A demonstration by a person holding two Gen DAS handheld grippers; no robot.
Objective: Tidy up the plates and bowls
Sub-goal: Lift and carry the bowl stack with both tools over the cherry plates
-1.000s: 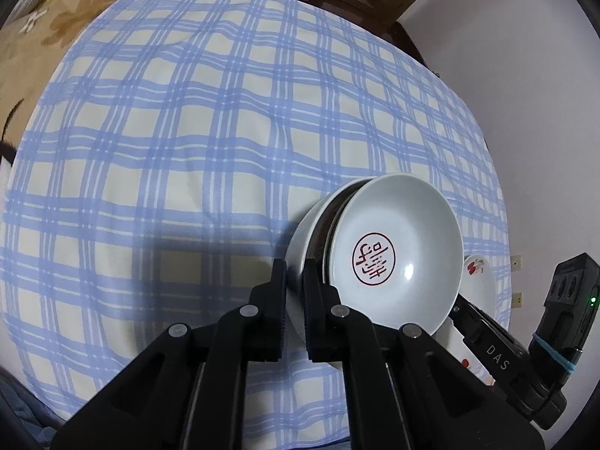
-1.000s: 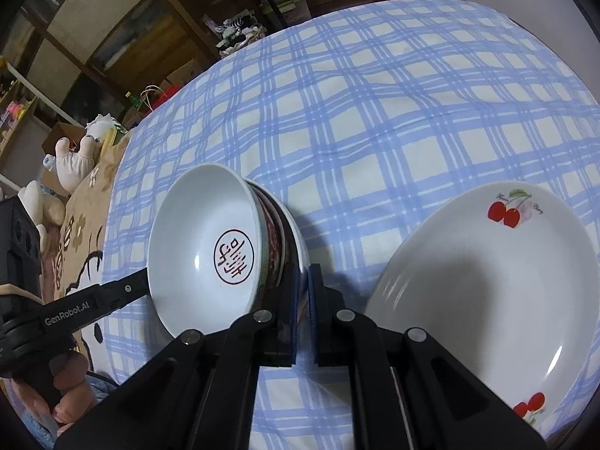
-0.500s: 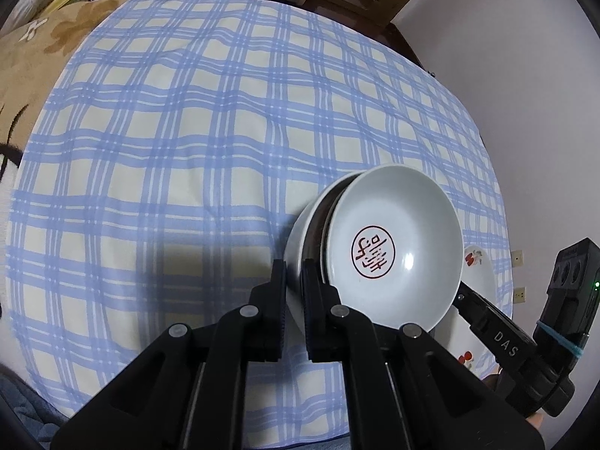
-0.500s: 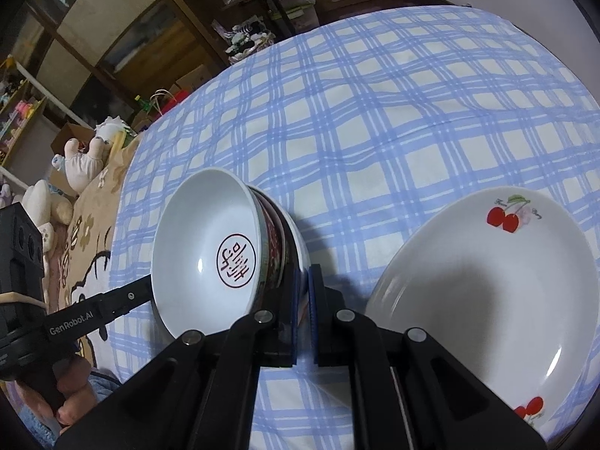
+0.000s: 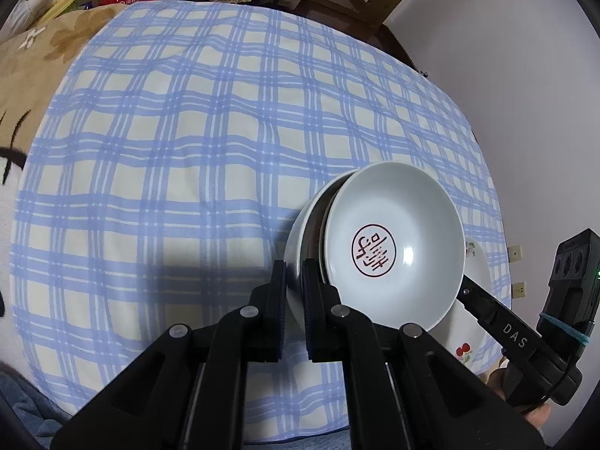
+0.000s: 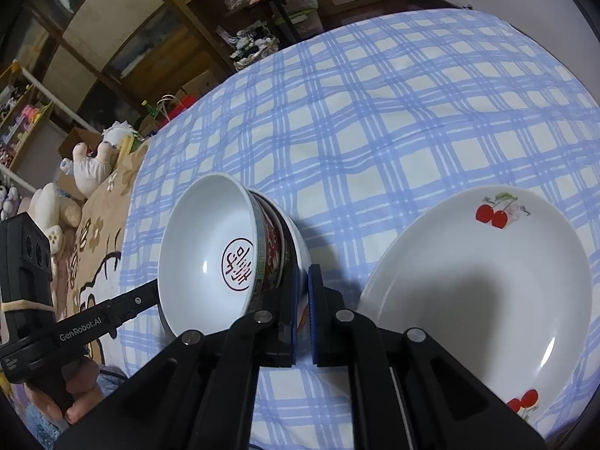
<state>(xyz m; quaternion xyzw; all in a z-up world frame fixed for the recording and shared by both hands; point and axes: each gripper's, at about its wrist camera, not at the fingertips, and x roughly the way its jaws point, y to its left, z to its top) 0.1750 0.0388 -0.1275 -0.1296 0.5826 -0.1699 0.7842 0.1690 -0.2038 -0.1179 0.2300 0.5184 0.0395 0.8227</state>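
Note:
A nested stack of bowls hangs tilted over the blue-checked cloth (image 5: 168, 150). The top bowl (image 5: 397, 221) (image 6: 206, 232) is white inside with a red seal mark. Under it sit a red-patterned bowl (image 6: 272, 247) and an outer white bowl (image 5: 300, 240) (image 6: 298, 242). My left gripper (image 5: 294, 275) is shut on the outer bowl's rim on one side. My right gripper (image 6: 305, 281) is shut on the rim at the opposite side. Each view shows the other gripper's black finger (image 5: 487, 311) (image 6: 127, 305) reaching behind the stack. A white plate with cherries (image 6: 487, 281) (image 5: 474, 333) lies on the cloth beside the stack.
A brown floral blanket (image 5: 33, 60) and plush toys (image 6: 93, 165) lie past the cloth's left edge. Shelves and boxes (image 6: 255, 7) stand beyond the far edge. A white wall (image 5: 506, 56) runs close along the right side. A hand (image 6: 78, 393) holds the left gripper's handle.
Both grips stay as they were. The views have tipped up slightly, showing more of the room past the far table edge; the stack keeps its place between the grippers.

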